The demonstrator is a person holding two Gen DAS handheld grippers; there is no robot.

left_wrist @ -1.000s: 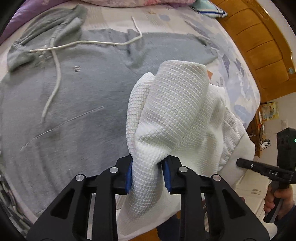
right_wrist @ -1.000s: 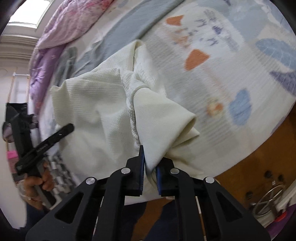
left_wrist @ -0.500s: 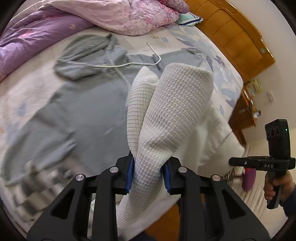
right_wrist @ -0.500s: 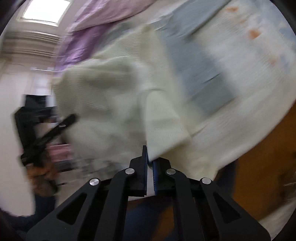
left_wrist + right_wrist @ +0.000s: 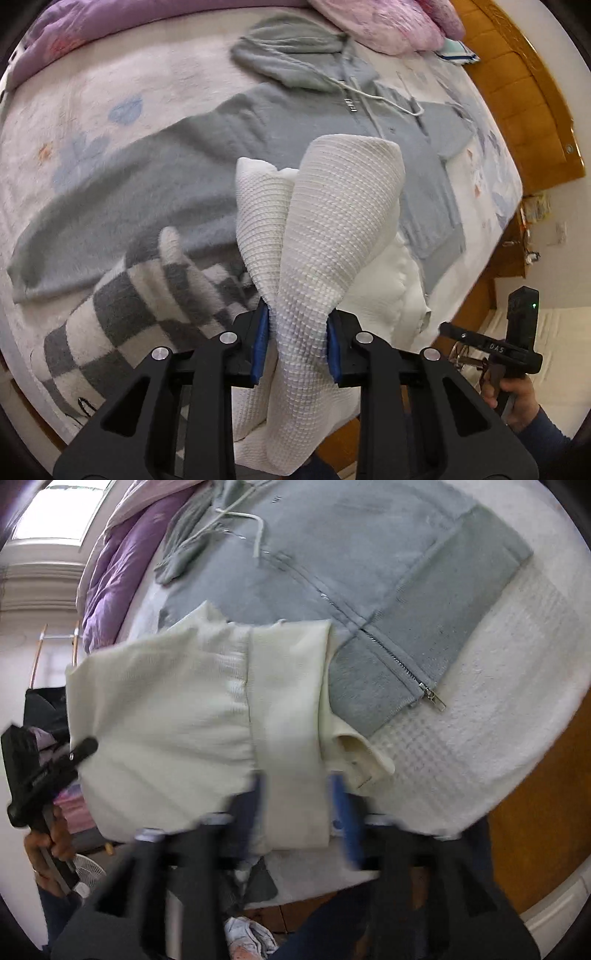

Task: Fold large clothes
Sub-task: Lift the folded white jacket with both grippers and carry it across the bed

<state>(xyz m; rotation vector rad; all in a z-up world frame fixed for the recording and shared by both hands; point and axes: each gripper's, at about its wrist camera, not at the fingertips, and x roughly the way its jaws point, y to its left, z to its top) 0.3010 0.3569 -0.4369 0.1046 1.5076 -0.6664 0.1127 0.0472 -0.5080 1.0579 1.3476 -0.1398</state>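
A white waffle-knit garment [image 5: 325,236] is held up over the bed. My left gripper [image 5: 295,332] is shut on a bunched fold of it, which drapes over and below the fingers. In the right wrist view the same garment [image 5: 166,709] hangs spread out, and its flat band [image 5: 291,746] lies between the blurred, parted fingers of my right gripper [image 5: 299,794]. A grey zip hoodie [image 5: 155,177] lies flat on the bed under the garment; its zipper [image 5: 430,694] shows in the right wrist view.
A grey-and-white checked garment [image 5: 140,302] lies at the bed's near edge. Purple and pink quilts [image 5: 384,26] sit at the head of the bed. A wooden bed frame [image 5: 524,96] runs along the right. The other hand-held gripper [image 5: 509,350] shows at lower right.
Both grippers swung over the bed with the white garment. The right jaws, tightly closed on cloth before, now stand apart with the band between them. The left grip is unchanged.
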